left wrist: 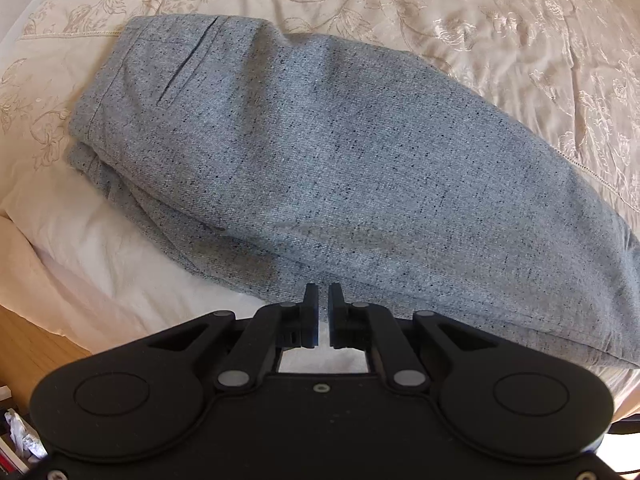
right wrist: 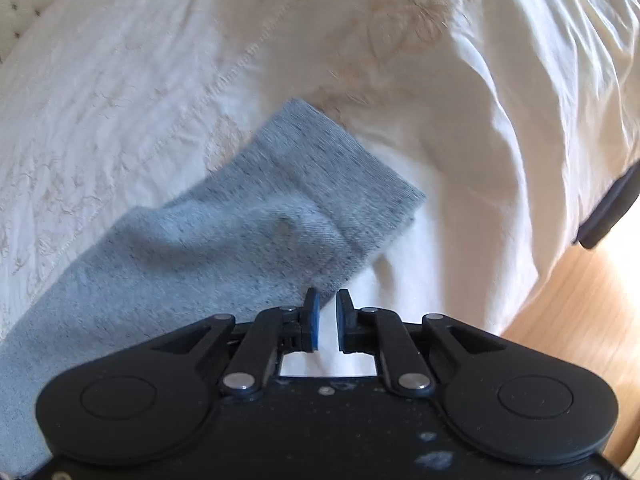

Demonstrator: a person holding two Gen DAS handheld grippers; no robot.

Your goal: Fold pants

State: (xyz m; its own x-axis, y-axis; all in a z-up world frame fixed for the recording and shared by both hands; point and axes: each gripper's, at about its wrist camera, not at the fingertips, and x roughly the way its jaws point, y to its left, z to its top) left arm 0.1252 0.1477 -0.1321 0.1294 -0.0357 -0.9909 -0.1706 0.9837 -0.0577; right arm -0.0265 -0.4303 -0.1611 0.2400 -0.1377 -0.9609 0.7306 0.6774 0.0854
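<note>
Left wrist view looked down along the left hand-held gripper [left wrist: 323,294], close over the waist half of the pants [left wrist: 304,168] on the bed [left wrist: 500,40]. Right wrist view faced the cuff end near the bed's edge. Both shared pants and bed.

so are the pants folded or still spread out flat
Folded, at least once: the grey pants lie doubled on the bedspread, with layered edges stacked at the waistband end. Neither gripper holds them.
</note>
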